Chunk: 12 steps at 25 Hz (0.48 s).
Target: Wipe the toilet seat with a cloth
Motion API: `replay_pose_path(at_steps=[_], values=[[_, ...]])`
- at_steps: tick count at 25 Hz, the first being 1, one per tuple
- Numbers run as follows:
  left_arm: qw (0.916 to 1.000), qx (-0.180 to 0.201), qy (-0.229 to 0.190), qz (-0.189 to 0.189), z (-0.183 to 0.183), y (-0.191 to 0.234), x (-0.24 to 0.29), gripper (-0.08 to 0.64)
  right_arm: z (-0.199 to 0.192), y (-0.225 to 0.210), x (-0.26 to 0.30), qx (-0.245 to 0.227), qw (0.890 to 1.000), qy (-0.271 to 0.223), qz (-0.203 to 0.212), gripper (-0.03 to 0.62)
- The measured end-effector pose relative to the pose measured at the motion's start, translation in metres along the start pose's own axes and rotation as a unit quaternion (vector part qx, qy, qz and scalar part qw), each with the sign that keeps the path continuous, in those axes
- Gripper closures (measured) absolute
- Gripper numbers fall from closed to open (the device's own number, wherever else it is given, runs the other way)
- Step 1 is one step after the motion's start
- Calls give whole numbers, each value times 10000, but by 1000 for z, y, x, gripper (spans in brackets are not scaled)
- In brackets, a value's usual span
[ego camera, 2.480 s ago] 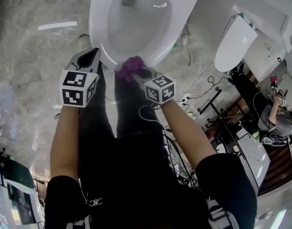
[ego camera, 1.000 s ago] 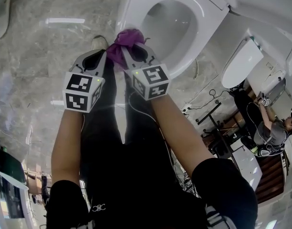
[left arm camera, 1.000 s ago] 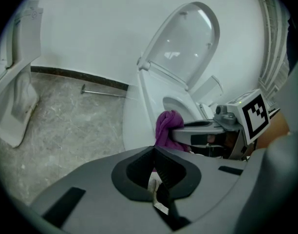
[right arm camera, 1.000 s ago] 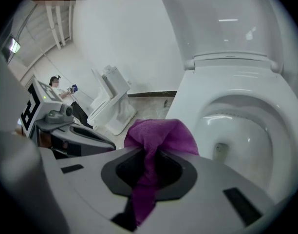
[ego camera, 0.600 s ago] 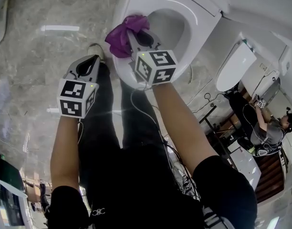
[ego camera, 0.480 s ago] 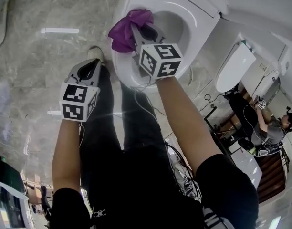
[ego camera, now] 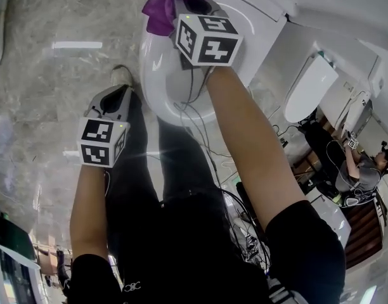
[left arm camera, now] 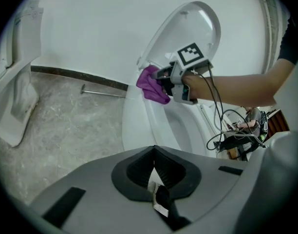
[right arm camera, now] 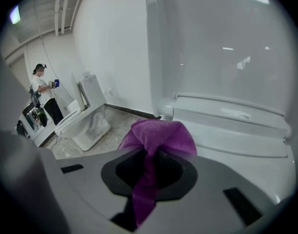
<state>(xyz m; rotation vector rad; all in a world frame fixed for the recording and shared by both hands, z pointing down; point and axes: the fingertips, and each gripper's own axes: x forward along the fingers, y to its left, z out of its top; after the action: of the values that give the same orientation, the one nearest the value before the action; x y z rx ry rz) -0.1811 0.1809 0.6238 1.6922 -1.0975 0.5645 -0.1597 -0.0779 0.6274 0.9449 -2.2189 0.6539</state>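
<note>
Not a home bathroom: looks like a test lab or fit-out space w/ sanitary ware set up for trials. Near toilet (ego camera: 157, 81) stands in the open on a grey marble-look floor (ego camera: 42, 106), no cubicle. 2nd toilet (ego camera: 311, 81) stands just to its right. Right gripper view shows a tank toilet (right arm camera: 85, 108) by a bare white wall (right arm camera: 115, 57); can't tell if it's the same one. Loose cables (ego camera: 235, 211) trail over the floor on the right. Far right, a person (ego camera: 365, 170) stands among kit. Screens (ego camera: 7, 265) at near left. Exposed pipes (right arm camera: 66, 6) run overhead.
</note>
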Motion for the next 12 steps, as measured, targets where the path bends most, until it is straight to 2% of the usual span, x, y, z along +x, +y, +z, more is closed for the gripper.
replay_pose_path(at_steps=[5,12], values=[[9999,112,-8,-3,8,-13,7,552,24,-13,14,106,9999,26,-123,537],[9997,226,86,-20,8,-38,20,552,5,-49,-14,204,9993,-159,-257,537]])
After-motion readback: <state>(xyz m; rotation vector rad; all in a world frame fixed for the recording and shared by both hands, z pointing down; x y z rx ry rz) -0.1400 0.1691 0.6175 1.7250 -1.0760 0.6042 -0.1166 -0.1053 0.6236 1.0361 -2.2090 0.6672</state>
